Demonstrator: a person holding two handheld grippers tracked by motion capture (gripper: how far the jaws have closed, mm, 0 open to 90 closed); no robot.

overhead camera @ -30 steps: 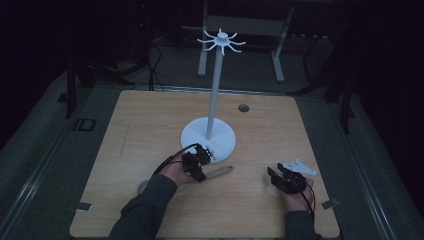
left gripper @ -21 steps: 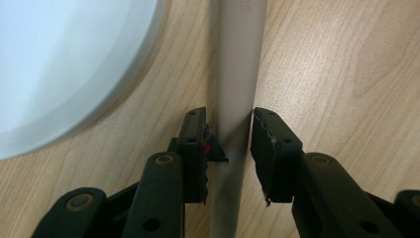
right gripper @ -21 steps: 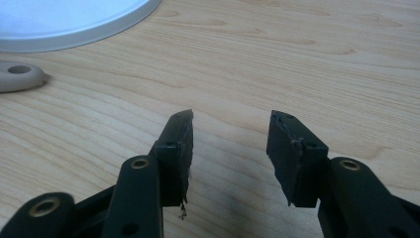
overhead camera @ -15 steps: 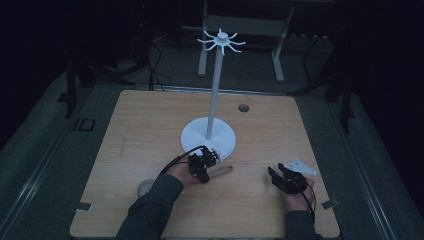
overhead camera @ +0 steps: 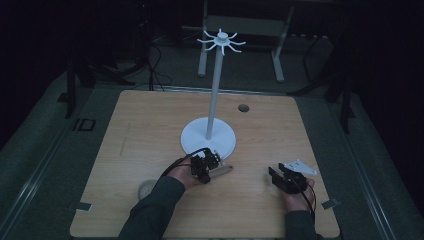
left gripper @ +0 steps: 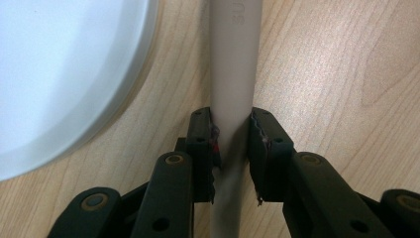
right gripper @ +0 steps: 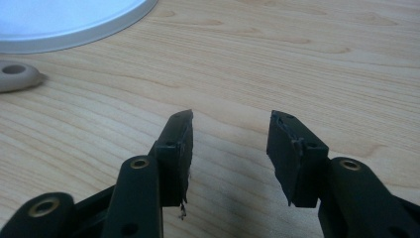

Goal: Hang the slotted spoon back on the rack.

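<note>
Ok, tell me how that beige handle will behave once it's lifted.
The beige handle looks smooth and rounded, so it may slip or roll if released. It seems rigid, keeping straight between the left gripper pads. Probably light, being slim.

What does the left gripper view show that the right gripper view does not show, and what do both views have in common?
Left gripper view: the left gripper has just closed its jaws on the beige handle, which lies flat on the table beside the stand's base, and its pads press both sides of the handle.

Right gripper view: the right gripper with its jaws open and nothing between them, above bare wood, and the handle's rounded end with a hole.

Both: the wooden table and the rim of the white round base.
</note>
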